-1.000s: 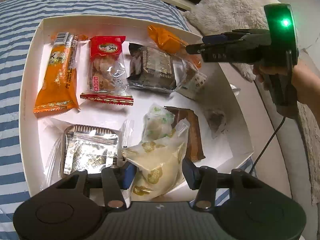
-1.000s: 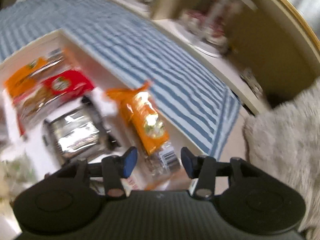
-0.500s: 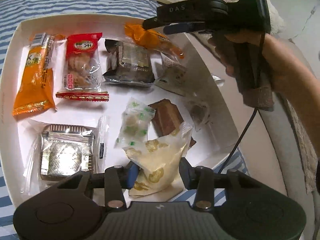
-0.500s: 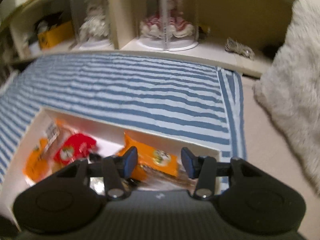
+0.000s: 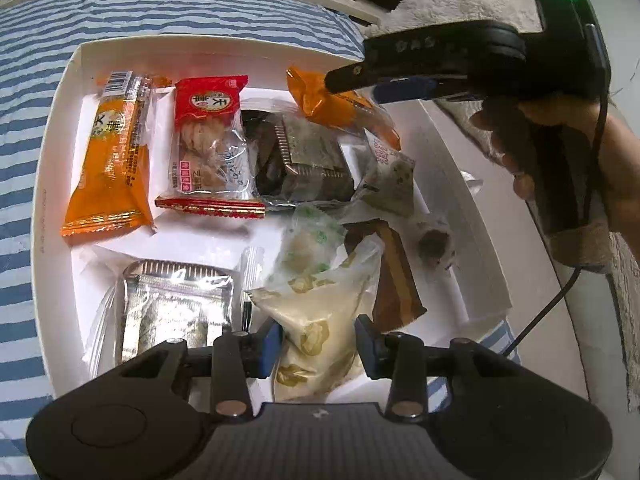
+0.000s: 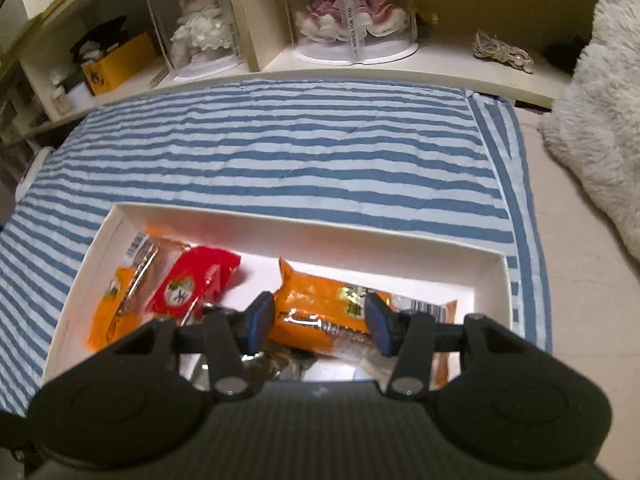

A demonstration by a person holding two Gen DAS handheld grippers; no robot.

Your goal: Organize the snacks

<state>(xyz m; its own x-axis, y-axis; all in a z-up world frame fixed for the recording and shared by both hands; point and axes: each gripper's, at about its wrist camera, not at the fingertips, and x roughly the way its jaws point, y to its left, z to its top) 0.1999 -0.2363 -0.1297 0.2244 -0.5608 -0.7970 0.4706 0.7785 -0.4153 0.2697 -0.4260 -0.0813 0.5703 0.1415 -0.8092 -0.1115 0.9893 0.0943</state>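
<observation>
In the shallow white cardboard box point(image 5: 56, 184) on the blue-striped quilt point(image 6: 280, 152), the left gripper point(image 5: 318, 342), jaws just narrowing, clenched a cream wrapped pastry packet point(image 5: 316, 320). Further right, the right gripper point(image 6: 318, 318) straddled an orange foil snack packet point(image 6: 316, 308), jaws just widening, pads apparently clear.
</observation>
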